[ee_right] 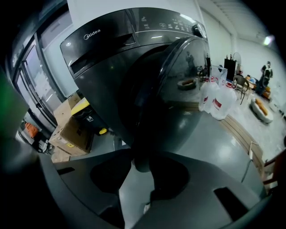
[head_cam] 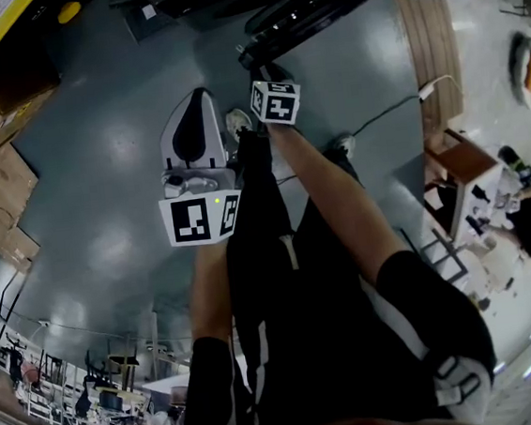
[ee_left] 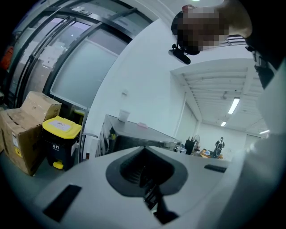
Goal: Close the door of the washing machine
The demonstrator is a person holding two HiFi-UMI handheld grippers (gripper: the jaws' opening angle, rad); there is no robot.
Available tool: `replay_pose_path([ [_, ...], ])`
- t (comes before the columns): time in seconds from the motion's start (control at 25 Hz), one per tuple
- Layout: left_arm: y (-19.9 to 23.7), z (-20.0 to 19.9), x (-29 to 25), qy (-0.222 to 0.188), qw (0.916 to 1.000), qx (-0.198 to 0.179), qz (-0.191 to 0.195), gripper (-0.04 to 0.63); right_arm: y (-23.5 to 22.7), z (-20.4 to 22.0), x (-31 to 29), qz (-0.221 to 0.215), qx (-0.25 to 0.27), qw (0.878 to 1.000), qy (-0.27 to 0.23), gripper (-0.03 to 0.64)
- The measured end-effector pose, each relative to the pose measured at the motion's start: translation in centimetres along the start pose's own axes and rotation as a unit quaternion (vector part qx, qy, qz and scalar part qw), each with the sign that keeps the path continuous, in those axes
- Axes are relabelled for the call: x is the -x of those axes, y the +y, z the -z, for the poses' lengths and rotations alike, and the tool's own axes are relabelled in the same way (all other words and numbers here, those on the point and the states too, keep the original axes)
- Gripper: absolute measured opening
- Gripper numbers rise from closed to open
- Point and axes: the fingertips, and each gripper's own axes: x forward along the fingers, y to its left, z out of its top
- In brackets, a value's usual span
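Two claws are out in front of a person who stands on a shiny grey floor [head_cam: 92,178]. The right claw [ee_right: 139,164] is held up close to a big dark grey washing machine with a round front [ee_right: 107,53]. The machine's round dark glass door [ee_right: 178,103] is swung out from the front, so it is not closed. The bottom edge of the door sits right between the tips of the right claw. The two sides of this claw are a little apart, and grey floor shows in the gap between them. I cannot tell if the tips press on the door edge or only sit next to it.

The left claw [ee_left: 145,172] is closed tight, with nothing in it. It points up and away, toward a white wall. A black bin with a yellow lid [ee_left: 60,141] stands near that wall, just beside a brown cardboard box [ee_left: 22,129].

Some clear plastic water jugs with red labels [ee_right: 216,100] stand on the floor to the right of the washing machine.
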Motion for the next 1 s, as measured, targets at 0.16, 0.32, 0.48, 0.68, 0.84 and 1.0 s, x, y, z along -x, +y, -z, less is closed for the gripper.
replay_pose_path([
  [0.16, 1.1, -0.1, -0.3, 0.001, 1.0000, 0.003, -0.001, 0.006, 1.3, -1.7, -1.3, -0.008, 0.002, 1.000, -0.006, 0.124],
  [0.32, 2.3, 0.1, -0.4, 0.004, 1.0000, 0.005, -0.004, 0.005, 2.4, -3.5, -2.2, -0.002, -0.007, 1.000, -0.012, 0.124],
  [0.48, 3.5, 0.3, -0.5, 0.005, 0.9999, 0.007, -0.009, 0.005, 3.5, -5.1, -3.3, -0.009, -0.005, 1.000, -0.018, 0.124],
  [0.68, 4.8, 0.2, -0.7, 0.006, 0.9998, 0.013, -0.015, 0.006, 4.9, -7.2, -4.4, -0.020, 0.016, 0.999, -0.027, 0.124],
  [0.84, 5.4, 0.2, -0.8, 0.007, 0.9997, 0.014, -0.018, 0.006, 5.6, -8.3, -5.2, -0.023, 0.041, 0.999, -0.025, 0.124],
  [1.0, 5.9, 0.1, -1.0, 0.006, 0.9997, 0.014, -0.019, 0.005, 6.0, -9.1, -5.8, -0.024, 0.047, 0.998, -0.025, 0.123],
])
